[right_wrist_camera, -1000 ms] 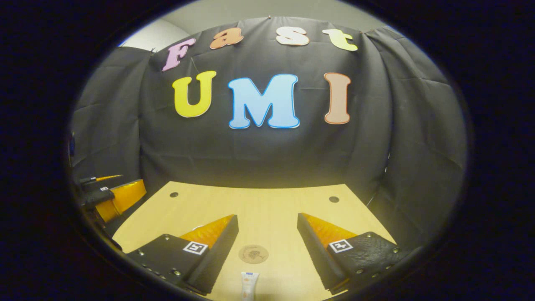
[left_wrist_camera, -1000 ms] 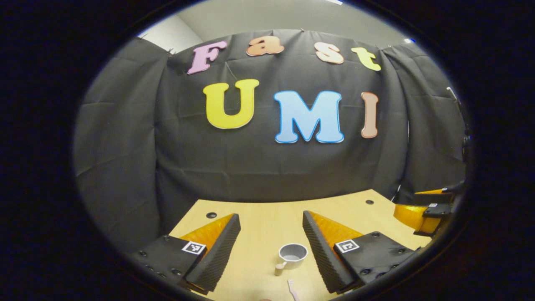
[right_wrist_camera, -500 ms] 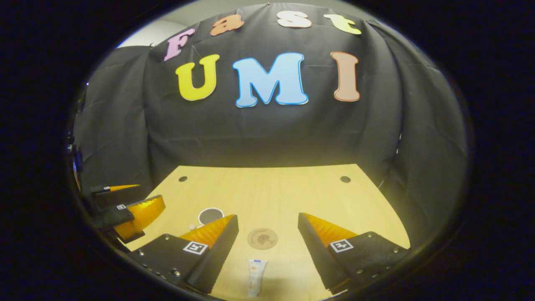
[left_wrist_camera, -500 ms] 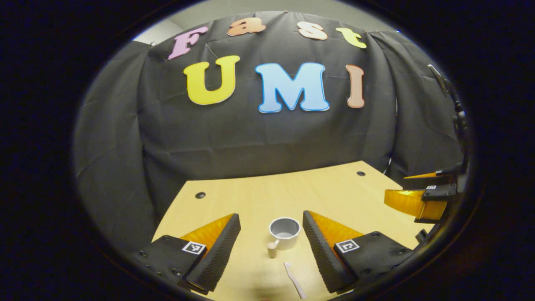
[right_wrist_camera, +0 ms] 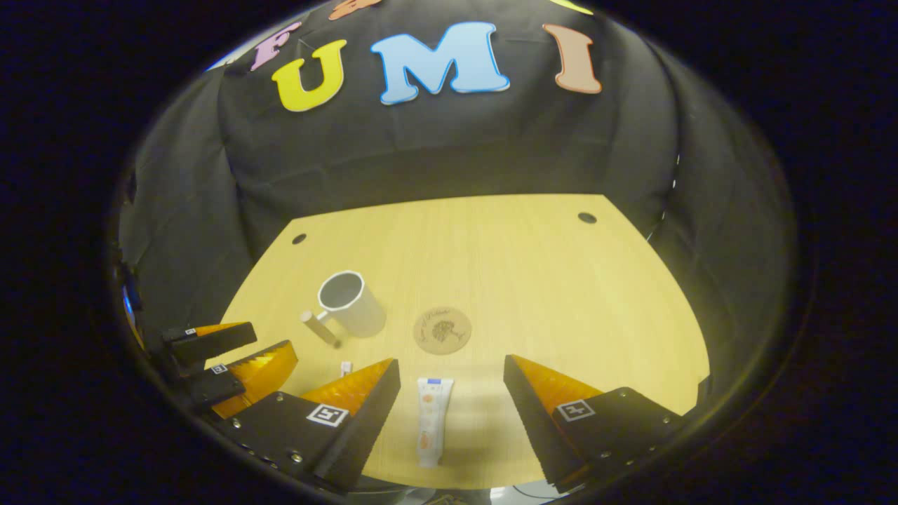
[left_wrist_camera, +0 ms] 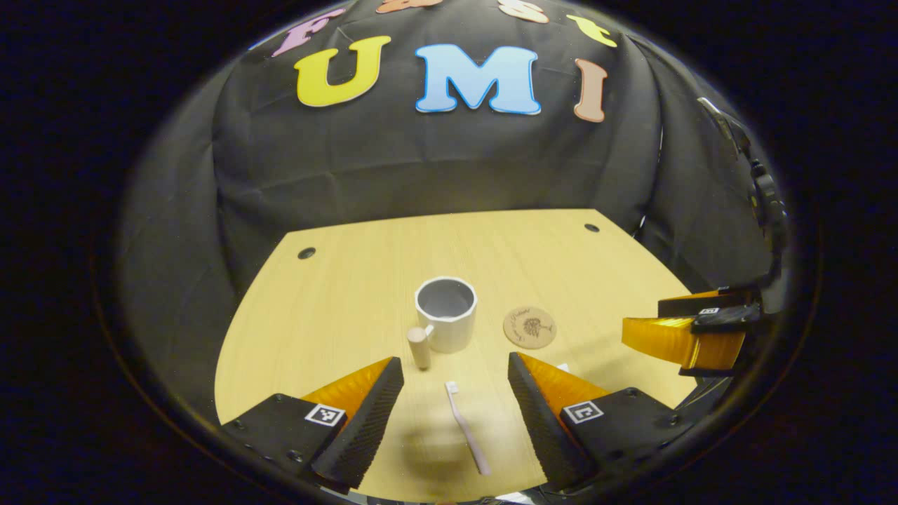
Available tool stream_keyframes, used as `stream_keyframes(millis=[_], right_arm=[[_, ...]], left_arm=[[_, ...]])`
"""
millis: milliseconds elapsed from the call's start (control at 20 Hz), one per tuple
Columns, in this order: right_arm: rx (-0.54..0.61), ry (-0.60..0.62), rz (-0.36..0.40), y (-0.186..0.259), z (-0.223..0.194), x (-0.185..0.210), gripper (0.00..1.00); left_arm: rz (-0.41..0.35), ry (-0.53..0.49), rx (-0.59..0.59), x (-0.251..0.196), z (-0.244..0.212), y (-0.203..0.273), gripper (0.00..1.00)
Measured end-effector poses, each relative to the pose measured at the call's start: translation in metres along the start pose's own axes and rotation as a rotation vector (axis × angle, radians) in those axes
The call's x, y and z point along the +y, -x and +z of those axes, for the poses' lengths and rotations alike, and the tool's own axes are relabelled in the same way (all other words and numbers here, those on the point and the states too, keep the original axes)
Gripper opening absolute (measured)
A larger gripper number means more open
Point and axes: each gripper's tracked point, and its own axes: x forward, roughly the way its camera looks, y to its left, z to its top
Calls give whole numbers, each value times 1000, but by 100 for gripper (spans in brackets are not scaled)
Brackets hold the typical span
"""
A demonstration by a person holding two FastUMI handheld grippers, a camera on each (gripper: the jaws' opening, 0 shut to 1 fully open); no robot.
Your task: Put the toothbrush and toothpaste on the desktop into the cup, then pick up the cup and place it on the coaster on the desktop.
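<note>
On the wooden desktop [left_wrist_camera: 337, 308], centre frame: 1 cylindrical cup [left_wrist_camera: 446, 313], 1 round coaster [left_wrist_camera: 530, 327], 1 slim toothbrush [left_wrist_camera: 468, 427], 1 toothpaste [right_wrist_camera: 429, 430] tube. Left gripper [left_wrist_camera: 456, 414] and right gripper [right_wrist_camera: 451, 421] are held wide open, empty.

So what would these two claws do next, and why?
Probably lower the open left gripper onto the pale pink toothbrush lying flat between its fingers. The open right gripper likewise frames the white toothpaste tube; the white cup stands empty.

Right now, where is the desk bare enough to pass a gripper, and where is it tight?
Bare: the back of the desk behind the cup and coaster, and its right side beyond the coaster. Crowded: the near middle, where cup, coaster, toothpaste and toothbrush lie close together.
</note>
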Motion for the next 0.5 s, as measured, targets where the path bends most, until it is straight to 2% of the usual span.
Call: stream_keyframes(millis=[150,200,250,300,450,500], right_arm=[[114,-6,10,-15,-38,2,92],[145,-14,16,-20,-48,3,89],[177,-21,21,-24,-57,5,92],[208,-27,24,-30,-65,6,92],[297,-32,34,-45,-94,10,92],[319,-30,37,-50,-102,12,92]], left_arm=[[-1,-5,114,-5,-39,-15,97],[0,-5,143,-6,-54,-20,100],[-3,0,170,-7,-64,-24,100],[-4,8,194,-8,-75,-28,98],[15,31,272,-5,-101,-36,100],[25,37,300,-3,-109,-40,98]])
